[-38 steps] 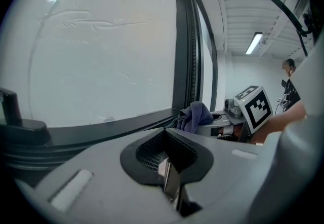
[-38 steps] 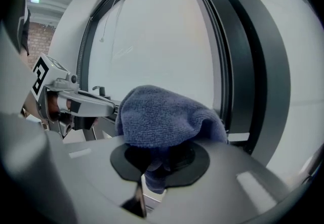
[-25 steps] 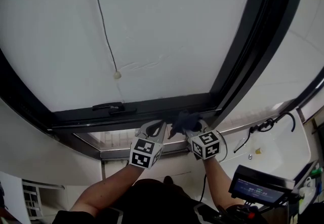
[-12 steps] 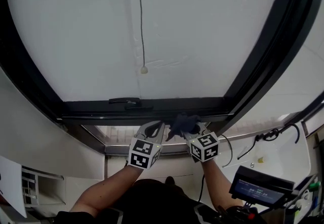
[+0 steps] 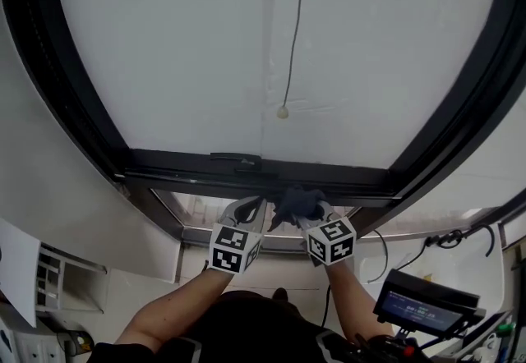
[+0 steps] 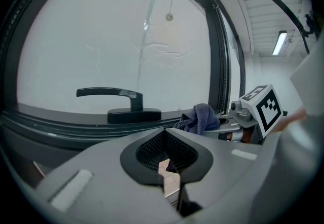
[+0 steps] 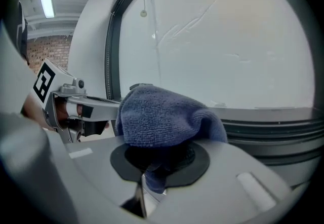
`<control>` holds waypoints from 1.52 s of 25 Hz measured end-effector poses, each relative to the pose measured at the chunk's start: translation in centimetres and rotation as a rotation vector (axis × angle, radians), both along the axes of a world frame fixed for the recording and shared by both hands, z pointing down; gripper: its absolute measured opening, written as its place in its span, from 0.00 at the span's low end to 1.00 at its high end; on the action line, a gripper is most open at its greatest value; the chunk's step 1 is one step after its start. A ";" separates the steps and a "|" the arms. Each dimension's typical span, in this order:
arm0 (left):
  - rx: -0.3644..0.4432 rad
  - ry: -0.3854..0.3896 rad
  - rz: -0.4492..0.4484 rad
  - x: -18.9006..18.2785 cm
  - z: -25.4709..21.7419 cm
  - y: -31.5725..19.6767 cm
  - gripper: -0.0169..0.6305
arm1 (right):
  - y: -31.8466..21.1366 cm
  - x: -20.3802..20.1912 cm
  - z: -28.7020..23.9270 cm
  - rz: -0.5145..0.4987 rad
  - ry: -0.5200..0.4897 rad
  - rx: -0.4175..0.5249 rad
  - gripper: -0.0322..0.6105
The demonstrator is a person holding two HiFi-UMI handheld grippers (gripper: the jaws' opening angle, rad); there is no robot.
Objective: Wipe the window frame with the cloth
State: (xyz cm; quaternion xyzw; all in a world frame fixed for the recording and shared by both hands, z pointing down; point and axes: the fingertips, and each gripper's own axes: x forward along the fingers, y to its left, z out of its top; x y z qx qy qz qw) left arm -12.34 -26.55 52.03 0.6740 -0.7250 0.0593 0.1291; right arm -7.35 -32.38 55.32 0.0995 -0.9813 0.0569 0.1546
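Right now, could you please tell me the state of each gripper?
Left gripper: fingers closed, nothing between them.
Right gripper: fingers closed on the crumpled blue-grey terry cloth.

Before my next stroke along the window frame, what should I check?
1. Dark blue terry cloth gripped in right claw: ok, jaws shut on it.
2. Left claw empty: ok, shut on nothing.
3. Cloth touching the dark metal window frame: cannot tell.
4. Black lever handle apart from the cloth: ok, it sits to the left.
5. White pull cord out of the way: ok, above the frame.
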 end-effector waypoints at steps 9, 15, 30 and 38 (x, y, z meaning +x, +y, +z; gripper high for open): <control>0.016 0.013 -0.127 -4.3 0.0 3.9 0.02 | 3.2 -4.4 0.2 -0.079 0.021 0.004 0.13; 0.021 0.018 -0.193 -6.8 -0.1 6.2 0.02 | 4.7 -6.5 0.2 -0.111 0.027 -0.003 0.13; 0.036 0.021 -0.361 -13.3 -0.2 11.6 0.02 | 7.9 -10.9 0.4 -0.189 0.032 -0.003 0.13; 0.027 0.029 -0.419 -14.8 0.5 14.3 0.02 | 9.7 -13.2 0.3 -0.215 0.027 -0.014 0.13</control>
